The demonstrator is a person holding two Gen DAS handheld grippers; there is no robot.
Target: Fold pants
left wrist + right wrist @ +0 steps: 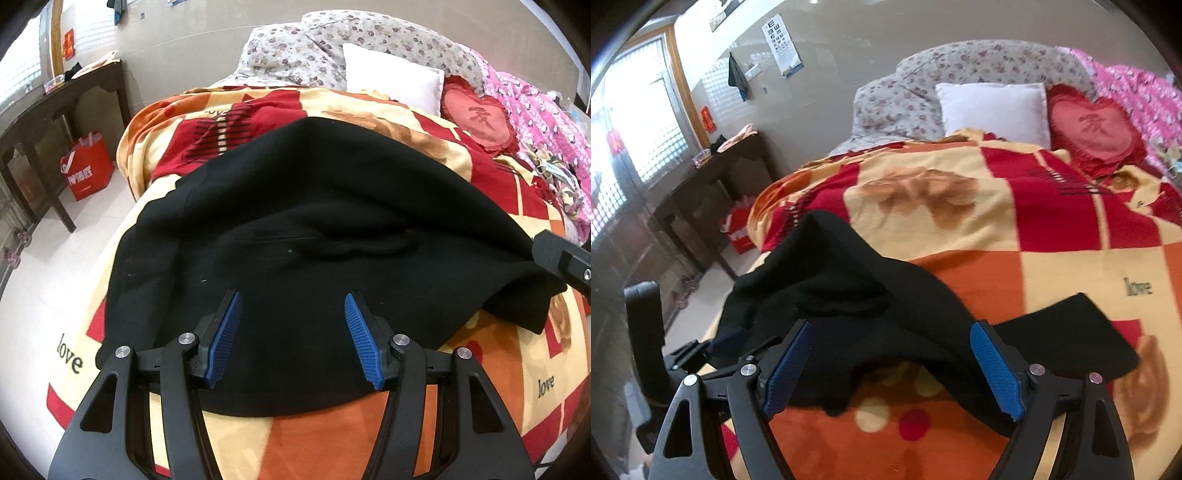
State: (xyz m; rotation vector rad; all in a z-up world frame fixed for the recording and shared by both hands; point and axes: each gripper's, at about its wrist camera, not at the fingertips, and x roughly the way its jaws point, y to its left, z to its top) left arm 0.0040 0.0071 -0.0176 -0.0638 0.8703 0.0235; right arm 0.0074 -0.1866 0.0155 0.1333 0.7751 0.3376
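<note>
The black pants [314,229] lie in a loose heap on the red, orange and cream blanket [332,435] of the bed. My left gripper [293,299] is open, its blue pads [229,332] just above the near edge of the pants, holding nothing. My right gripper [890,326] is open over the pants [849,291], with cloth lying between and under its blue pads [993,365]; a strip of the pants [1063,336] reaches out to the right. The right gripper's body shows at the left view's right edge [561,258].
A white pillow [391,79], a red heart cushion [476,118], floral bedding [295,51] and a pink quilt [546,125] lie at the head of the bed. A dark wooden table [55,122] and a red bag [86,166] stand on the floor left of the bed.
</note>
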